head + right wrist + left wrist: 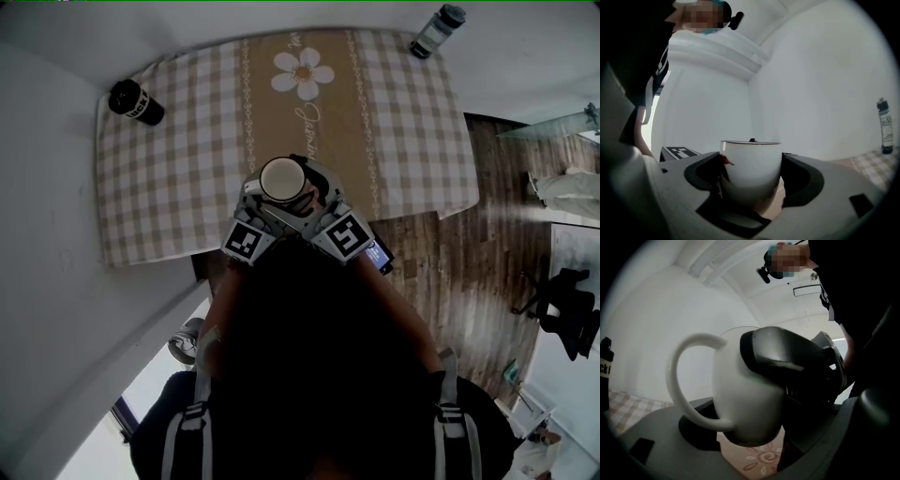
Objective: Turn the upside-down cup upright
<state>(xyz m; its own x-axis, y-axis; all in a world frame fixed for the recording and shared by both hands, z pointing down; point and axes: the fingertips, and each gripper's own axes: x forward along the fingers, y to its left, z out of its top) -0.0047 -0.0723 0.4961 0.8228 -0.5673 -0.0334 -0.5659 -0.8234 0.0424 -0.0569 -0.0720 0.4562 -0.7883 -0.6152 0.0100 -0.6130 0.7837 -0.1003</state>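
A white cup [281,178] stands upright, mouth up, between both grippers just over the front edge of the checked tablecloth [169,178]. My left gripper [267,202] comes in from the lower left and my right gripper [314,202] from the lower right. In the left gripper view the cup [740,399] fills the left gripper [750,439], its handle [677,380] looping left, and the right gripper's dark jaw lies against its far side. In the right gripper view the cup [751,166] sits rim up in the right gripper [751,190], with both jaws against its sides.
A black bottle [136,102] lies at the cloth's far left corner, and a grey-capped bottle [437,30] stands at the far right corner. White walls close in on the left and behind. Wooden floor and a black chair [567,309] are to the right.
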